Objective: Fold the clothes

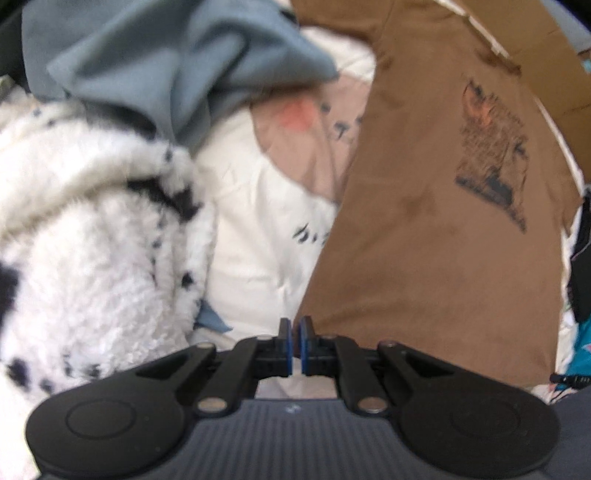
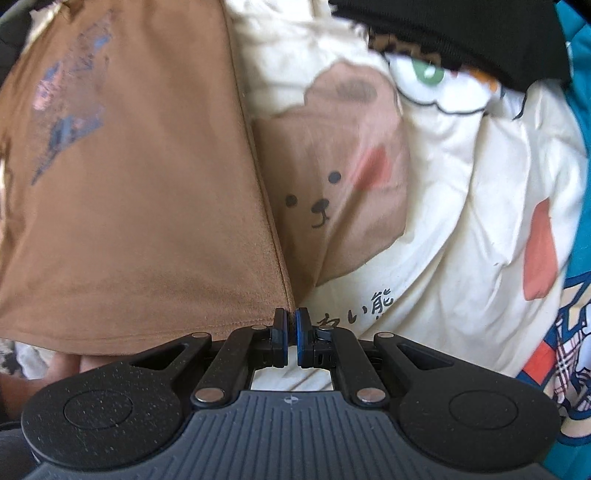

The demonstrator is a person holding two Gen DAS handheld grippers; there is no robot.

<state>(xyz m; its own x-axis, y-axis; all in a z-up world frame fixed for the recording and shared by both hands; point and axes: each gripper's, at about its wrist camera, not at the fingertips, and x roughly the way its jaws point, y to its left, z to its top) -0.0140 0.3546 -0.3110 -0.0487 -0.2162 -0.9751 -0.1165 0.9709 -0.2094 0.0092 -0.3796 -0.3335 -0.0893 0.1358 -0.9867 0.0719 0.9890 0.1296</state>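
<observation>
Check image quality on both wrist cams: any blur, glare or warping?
Left wrist: scene soft all over, the brown shirt print and fluffy spotted blanket smeared, while the left gripper stays sharp; fisheye bending and dark corners. Right wrist: a bit crisper, the bear print readable but its top edge streaked; right gripper sharp. Even light, no glare in either.

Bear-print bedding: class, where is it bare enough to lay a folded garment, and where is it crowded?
Free: the cream bear-print bedding between the brown T-shirt and the teal printed fabric. A narrower strip lies between shirt and spotted fleece. Crowded: the fleece and grey-blue garment pile, and the black cloth.
</observation>
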